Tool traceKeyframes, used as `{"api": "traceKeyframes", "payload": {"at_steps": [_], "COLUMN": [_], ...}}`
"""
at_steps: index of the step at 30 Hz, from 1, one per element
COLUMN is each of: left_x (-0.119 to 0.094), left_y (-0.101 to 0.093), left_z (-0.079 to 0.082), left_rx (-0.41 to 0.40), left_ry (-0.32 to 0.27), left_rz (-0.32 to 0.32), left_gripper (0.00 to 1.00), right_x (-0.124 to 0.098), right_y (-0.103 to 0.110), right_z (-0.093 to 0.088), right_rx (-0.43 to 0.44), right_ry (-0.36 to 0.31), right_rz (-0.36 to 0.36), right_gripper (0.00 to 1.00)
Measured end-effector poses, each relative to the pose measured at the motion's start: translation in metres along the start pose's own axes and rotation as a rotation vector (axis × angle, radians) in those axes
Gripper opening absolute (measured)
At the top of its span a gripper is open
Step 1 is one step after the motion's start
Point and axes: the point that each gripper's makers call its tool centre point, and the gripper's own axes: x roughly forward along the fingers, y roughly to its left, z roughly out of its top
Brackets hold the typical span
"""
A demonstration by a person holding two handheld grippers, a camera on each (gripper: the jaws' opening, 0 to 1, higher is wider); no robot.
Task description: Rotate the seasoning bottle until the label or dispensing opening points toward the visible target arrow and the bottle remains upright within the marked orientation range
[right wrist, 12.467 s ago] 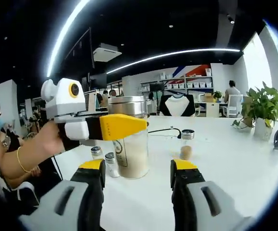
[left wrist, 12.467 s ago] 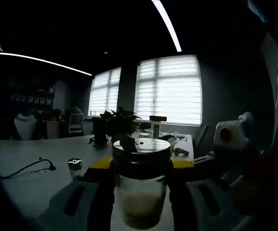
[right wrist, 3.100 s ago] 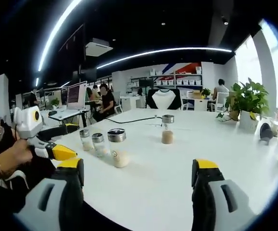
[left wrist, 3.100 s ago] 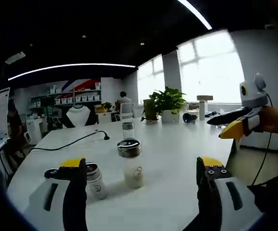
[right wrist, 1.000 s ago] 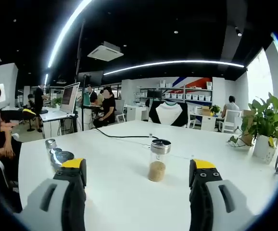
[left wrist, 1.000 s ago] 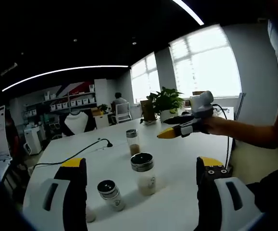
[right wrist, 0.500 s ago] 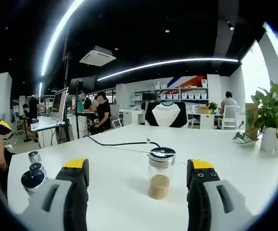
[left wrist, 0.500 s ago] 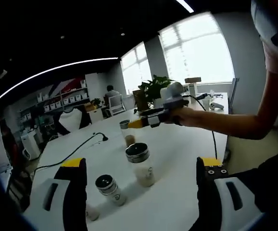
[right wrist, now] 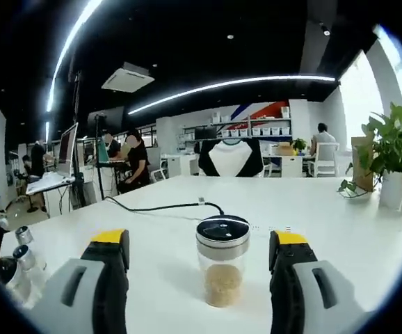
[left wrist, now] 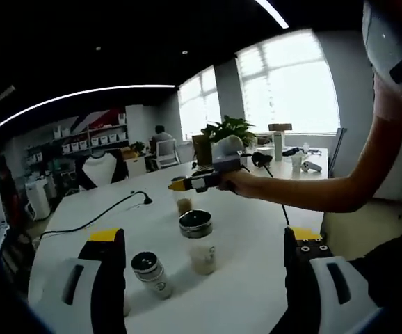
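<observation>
My right gripper (right wrist: 197,261) is wide open around the upright seasoning bottle (right wrist: 222,259) on the white table (right wrist: 340,229), not gripping yet, left gripper (left wrist: 204,257) open and empty, so rotation not started, no arrow visible.

Both views are dim overall, with a black ceiling cut by thin white light strips (right wrist: 222,83) that read as hard, overexposed lines. In the left gripper view the windows (left wrist: 288,87) blow out to plain white, backlighting the plant (left wrist: 230,129) and leaving the near foreground murky. The white tabletop (right wrist: 326,209) reflects the daylight evenly, with soft shadows under the jars. Fisheye bending curves straight lines strongly toward the edges, where detail smears and darkens.
</observation>
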Motion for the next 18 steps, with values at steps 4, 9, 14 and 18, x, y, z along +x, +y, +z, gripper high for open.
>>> {"api": "traceKeyframes", "payload": {"at_steps": [4,9,14,18], "left_x": [0.001,0.002,0.0,0.005], "left_y": [0.006,0.008,0.001,-0.003], "left_z": [-0.002,-0.01,0.008,0.014], "left_rx": [0.01,0.059,-0.054,-0.027], "left_ry": [0.014,0.066,-0.04,-0.047], "left_rz": [0.015,0.024,-0.02,-0.035], "left_gripper": [1.0,1.0,1.0,1.0], "right_x": [0.014,0.024,0.029,0.03], "right_y": [-0.005,-0.005,-0.005,-0.014], "right_z": [-0.004,-0.004,-0.008,-0.01], "right_rx": [-0.021,-0.047,0.045,-0.024], "right_ry": [0.013,0.023,0.026,0.032], "right_rz": [-0.013,-0.003,0.006,-0.021], "right_gripper": [0.78,0.73,0.59,0.47]}}
